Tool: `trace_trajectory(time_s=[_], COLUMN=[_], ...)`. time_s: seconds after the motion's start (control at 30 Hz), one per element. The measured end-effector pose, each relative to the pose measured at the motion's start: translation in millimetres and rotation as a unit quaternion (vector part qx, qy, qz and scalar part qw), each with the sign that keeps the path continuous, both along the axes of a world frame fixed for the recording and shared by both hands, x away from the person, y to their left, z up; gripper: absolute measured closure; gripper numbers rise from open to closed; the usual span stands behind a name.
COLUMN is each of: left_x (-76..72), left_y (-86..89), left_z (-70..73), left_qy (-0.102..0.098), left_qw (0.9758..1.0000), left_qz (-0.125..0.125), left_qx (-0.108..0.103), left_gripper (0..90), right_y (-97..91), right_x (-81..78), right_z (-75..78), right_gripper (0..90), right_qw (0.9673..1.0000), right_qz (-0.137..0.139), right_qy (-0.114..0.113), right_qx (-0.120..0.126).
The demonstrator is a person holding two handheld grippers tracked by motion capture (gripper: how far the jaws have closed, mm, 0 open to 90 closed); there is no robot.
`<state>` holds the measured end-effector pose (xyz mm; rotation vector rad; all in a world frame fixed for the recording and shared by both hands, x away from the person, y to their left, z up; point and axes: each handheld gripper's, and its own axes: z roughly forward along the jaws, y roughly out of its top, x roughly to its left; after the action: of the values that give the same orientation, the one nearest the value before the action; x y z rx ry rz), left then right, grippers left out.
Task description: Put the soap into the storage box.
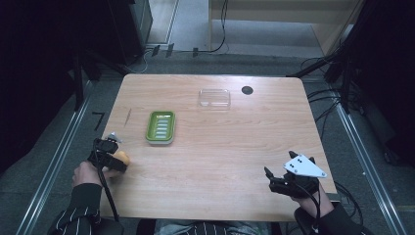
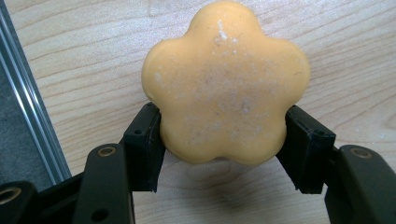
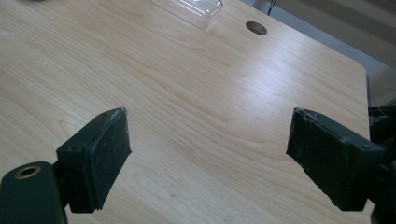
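Observation:
An orange flower-shaped soap (image 2: 226, 84) lies at the table's near left edge, and my left gripper (image 2: 223, 147) is shut on it, a black pad pressing each side. From above, the soap (image 1: 122, 158) peeks out beside that left gripper (image 1: 111, 155). A green ribbed soap dish (image 1: 160, 127) sits left of the table's middle, a short way beyond the soap. My right gripper (image 1: 277, 177) rests open at the near right, its jaws wide apart with bare wood between them (image 3: 208, 154).
A clear plastic lid or tray (image 1: 214, 98) lies at the back of the table, also in the right gripper view (image 3: 189, 9). A round cable hole (image 1: 247, 90) is beside it. A metal rail (image 2: 28, 102) runs along the table's left edge.

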<state>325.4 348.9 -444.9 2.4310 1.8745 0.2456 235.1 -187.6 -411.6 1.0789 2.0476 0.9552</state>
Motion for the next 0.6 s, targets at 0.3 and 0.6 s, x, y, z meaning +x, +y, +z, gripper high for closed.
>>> trace_trajectory(time_s=[0.3,0.6], left_x=[-1.9,-3.1], left_y=[-0.9,-3.2], left_z=[2.0,6.5], left_qy=[-0.001,-0.005], left_qw=[0.9999,0.9998], left_qz=[-0.01,-0.02], left_qx=[0.002,0.002], left_gripper=[39.7,39.7], right_y=[-0.2,-0.3], right_x=[-0.1,-0.2], right_z=[0.1,0.2], right_gripper=[13.7,13.7], right_qw=[1.0,1.0], right_qz=[0.001,0.0], right_qy=[0.0,0.0], right_qx=[0.0,0.001])
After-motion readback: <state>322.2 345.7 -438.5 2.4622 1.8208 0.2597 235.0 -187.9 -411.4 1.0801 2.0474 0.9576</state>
